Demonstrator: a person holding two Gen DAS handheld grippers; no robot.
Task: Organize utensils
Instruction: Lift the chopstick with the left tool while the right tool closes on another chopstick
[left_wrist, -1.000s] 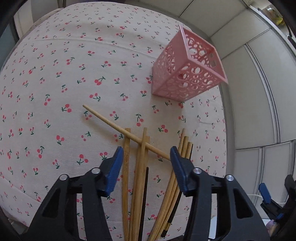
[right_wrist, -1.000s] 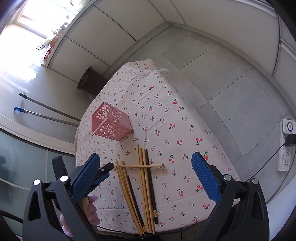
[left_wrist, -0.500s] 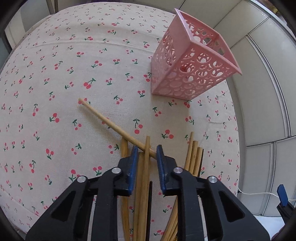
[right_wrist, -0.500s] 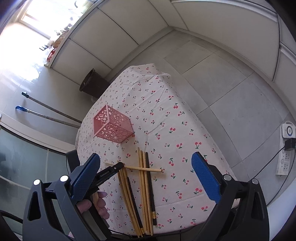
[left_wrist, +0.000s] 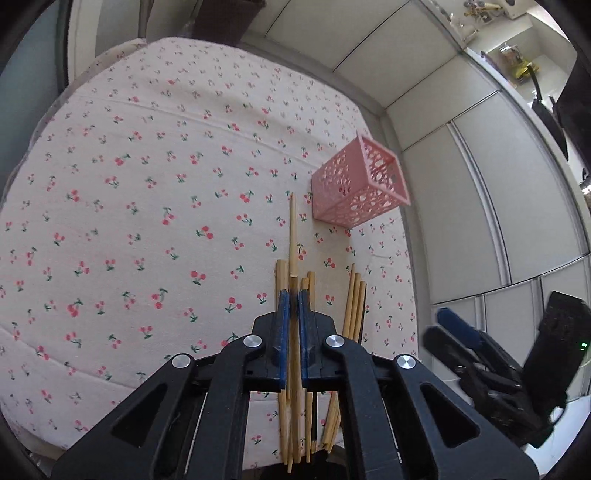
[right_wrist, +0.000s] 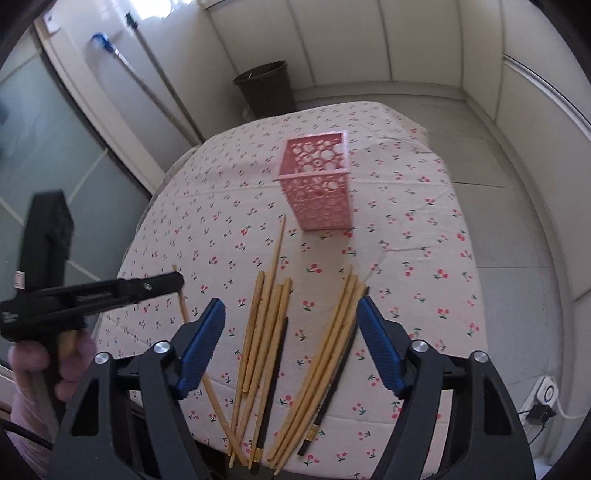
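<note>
1. In the left wrist view, the left gripper (left_wrist: 291, 299) sits in the lower middle of the frame, and its blue pads are closed tightly on one light wooden chopstick (left_wrist: 293, 236).
2. This held chopstick passes between the pads and its thin end reaches up toward the centre of the frame, ending just left of the pink basket (left_wrist: 360, 188).
3. The pink basket stands upright on the cherry tablecloth (left_wrist: 147, 221), in the right-centre part of the frame.
4. Below the left gripper, the other chopsticks (right_wrist: 266, 332) lie on the cloth in two loose bundles, with a dark one in each bundle.
5. In the right wrist view, the right gripper (right_wrist: 291, 343) is in the lower middle; its jaws are closing, with nothing pressed between them.
6. The bundles lie beyond this gap, on the cloth below it.
7. A hand (right_wrist: 40, 373) holding the left gripper shows at the lower left.
</note>
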